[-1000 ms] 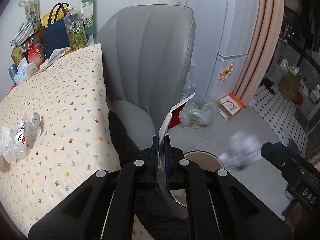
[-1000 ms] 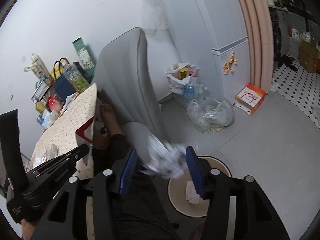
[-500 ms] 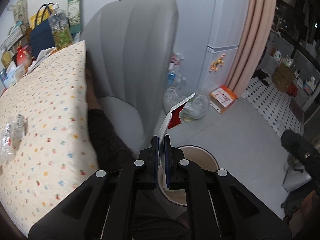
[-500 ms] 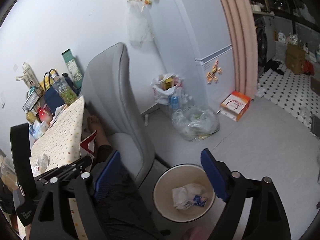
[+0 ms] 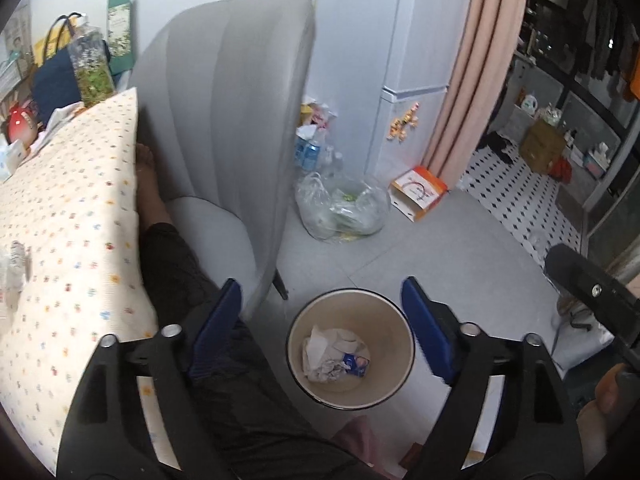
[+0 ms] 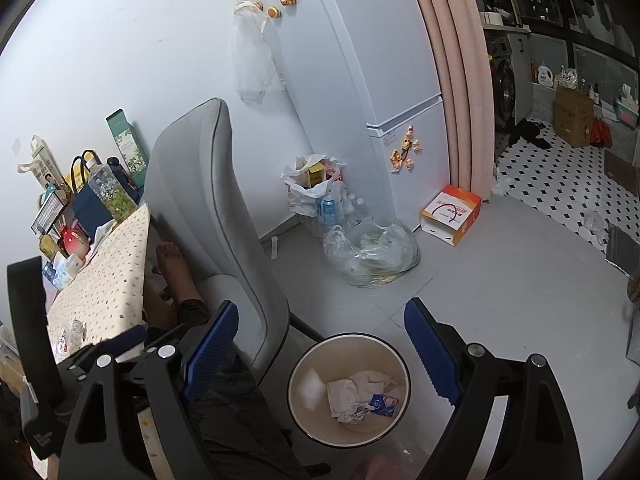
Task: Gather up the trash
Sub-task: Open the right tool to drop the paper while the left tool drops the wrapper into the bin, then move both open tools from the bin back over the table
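The left wrist view looked down between the left tongs [image 5: 322, 308], whose jaws were opening, wide apart, with nothing between the blue pads. Directly below them on the grey floor stood a round bin [image 5: 394, 390]. In it lay crumpled white paper [image 5: 322, 354] and a small blue wrapper [image 5: 355, 363]. A grey chair [image 5: 224, 120] stood beside the bin, and left of it lay a table under a dotted cloth [image 5: 68, 220]; a crumpled clear wrapper [image 5: 16, 264] sat at the table's left edge.

In the right wrist view the right tongs [image 6: 322, 340] also stood wide apart and empty above the same bin. Beyond it, a clear plastic bag [image 6: 372, 254] sat on the floor, near an orange box [image 6: 450, 214] by the white fridge [image 6: 380, 80].
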Demonstrator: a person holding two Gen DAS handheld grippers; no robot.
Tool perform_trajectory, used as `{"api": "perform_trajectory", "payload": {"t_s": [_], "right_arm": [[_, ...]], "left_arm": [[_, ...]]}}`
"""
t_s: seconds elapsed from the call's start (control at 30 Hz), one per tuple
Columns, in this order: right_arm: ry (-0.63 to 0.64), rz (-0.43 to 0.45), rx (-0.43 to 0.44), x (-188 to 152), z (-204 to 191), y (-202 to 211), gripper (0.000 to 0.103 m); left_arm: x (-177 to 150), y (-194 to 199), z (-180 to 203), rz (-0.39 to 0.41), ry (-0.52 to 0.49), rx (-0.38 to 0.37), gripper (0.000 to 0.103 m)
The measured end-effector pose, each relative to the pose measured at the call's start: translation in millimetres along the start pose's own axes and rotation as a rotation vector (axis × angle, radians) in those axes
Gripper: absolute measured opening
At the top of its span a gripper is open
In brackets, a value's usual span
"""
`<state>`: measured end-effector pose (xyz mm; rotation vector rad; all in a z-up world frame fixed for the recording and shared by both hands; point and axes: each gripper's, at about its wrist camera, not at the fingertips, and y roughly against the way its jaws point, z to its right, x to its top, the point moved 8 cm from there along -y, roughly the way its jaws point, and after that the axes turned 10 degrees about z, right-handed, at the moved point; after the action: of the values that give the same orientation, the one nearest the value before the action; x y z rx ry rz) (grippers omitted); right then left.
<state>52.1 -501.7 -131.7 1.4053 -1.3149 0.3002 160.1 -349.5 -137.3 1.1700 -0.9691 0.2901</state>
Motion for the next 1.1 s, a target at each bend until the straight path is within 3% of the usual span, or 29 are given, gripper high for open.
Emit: {"api": "perform_trajectory", "payload": {"t_s": [0.37,1.1], "right_arm": [[0.059,0.016,0.050,2.9,-39.8,7.8,0.095],[0.243,0.015,0.201,-16.7,-183.3,37.3,0.095]], "left_arm": [[15.2,36.4,-49.5,0.078,0.070,0.082,0.097],[3.2,124.6,-195.6,0.217,0.295,0.234,0.097]]}}
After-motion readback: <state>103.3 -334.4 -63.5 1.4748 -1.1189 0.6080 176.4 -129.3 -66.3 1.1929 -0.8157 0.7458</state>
